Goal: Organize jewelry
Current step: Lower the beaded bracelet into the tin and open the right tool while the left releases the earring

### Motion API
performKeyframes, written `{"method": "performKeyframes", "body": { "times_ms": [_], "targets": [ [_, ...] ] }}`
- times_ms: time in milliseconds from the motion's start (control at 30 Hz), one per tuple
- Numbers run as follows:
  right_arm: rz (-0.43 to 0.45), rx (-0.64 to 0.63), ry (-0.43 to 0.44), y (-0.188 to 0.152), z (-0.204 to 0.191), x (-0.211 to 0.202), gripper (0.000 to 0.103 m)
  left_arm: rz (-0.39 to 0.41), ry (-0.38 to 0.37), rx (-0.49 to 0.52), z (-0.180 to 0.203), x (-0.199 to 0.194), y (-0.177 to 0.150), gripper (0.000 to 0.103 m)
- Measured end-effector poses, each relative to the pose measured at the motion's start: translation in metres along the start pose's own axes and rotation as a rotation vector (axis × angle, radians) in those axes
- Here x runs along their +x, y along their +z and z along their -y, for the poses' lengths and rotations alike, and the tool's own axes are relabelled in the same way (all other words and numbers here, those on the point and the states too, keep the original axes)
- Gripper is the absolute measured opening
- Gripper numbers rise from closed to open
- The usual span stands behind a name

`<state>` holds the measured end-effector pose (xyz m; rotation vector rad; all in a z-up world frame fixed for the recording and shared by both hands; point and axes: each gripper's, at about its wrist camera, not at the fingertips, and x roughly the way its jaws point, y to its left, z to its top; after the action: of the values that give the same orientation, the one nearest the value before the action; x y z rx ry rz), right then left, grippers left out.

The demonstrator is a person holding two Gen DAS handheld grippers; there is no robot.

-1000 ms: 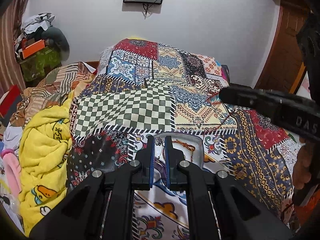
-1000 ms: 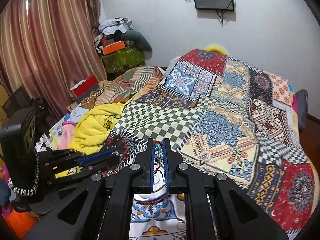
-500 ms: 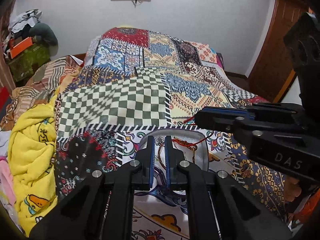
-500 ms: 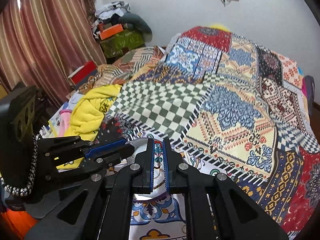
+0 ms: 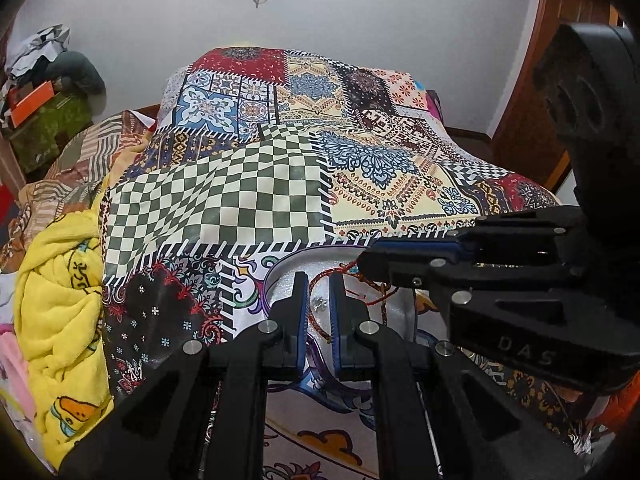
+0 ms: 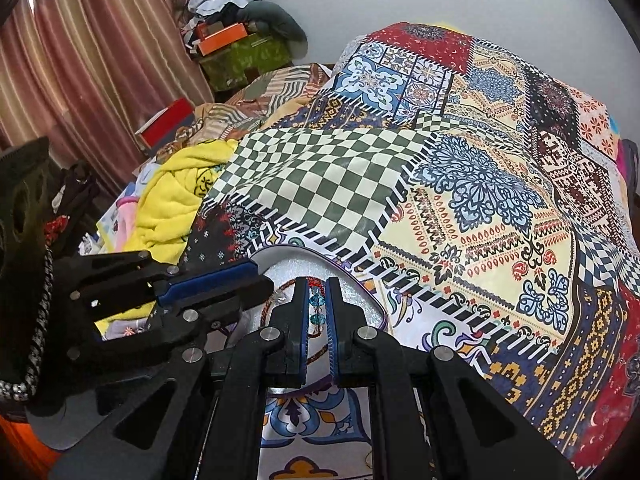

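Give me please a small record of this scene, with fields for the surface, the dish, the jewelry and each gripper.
surface: patchwork bedspread
dish: silver tray lying on the bedspread
jewelry: red cord bracelet with blue beads, over the tray
left gripper: narrow gap, cord passes between the fingers, grip unclear
right gripper: shut on the beads

The right gripper (image 6: 318,304) pinches a red cord strung with blue beads (image 6: 317,308) over a white tray (image 6: 360,300) on the patchwork bedspread (image 6: 480,184). The left gripper (image 6: 256,280) reaches in from the left, its tips over the tray's left edge.
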<state>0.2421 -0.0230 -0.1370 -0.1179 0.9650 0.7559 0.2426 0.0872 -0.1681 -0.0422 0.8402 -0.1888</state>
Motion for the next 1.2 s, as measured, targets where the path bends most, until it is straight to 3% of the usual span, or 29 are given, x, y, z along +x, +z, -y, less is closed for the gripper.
{"method": "performKeyframes", "body": {
  "times_ms": [433, 567, 667, 1200],
  "targets": [
    [-0.026, -0.051, -0.011, -0.005, -0.007, 0.001, 0.007, 0.033, 0.061, -0.043, -0.016, -0.025, 0.001, 0.014],
    [-0.021, -0.068, -0.035, -0.006, -0.010, 0.000, 0.022, 0.042, 0.076, -0.053, -0.020, -0.031, 0.000, 0.027],
    [-0.004, -0.087, -0.066, -0.007, -0.013, -0.003, 0.032, 0.048, 0.080, -0.065, -0.023, -0.036, -0.003, 0.031],
    [0.039, -0.080, -0.140, -0.023, -0.012, -0.046, 0.038, 0.041, 0.073, -0.091, -0.009, -0.064, -0.016, 0.032]
  ]
}}
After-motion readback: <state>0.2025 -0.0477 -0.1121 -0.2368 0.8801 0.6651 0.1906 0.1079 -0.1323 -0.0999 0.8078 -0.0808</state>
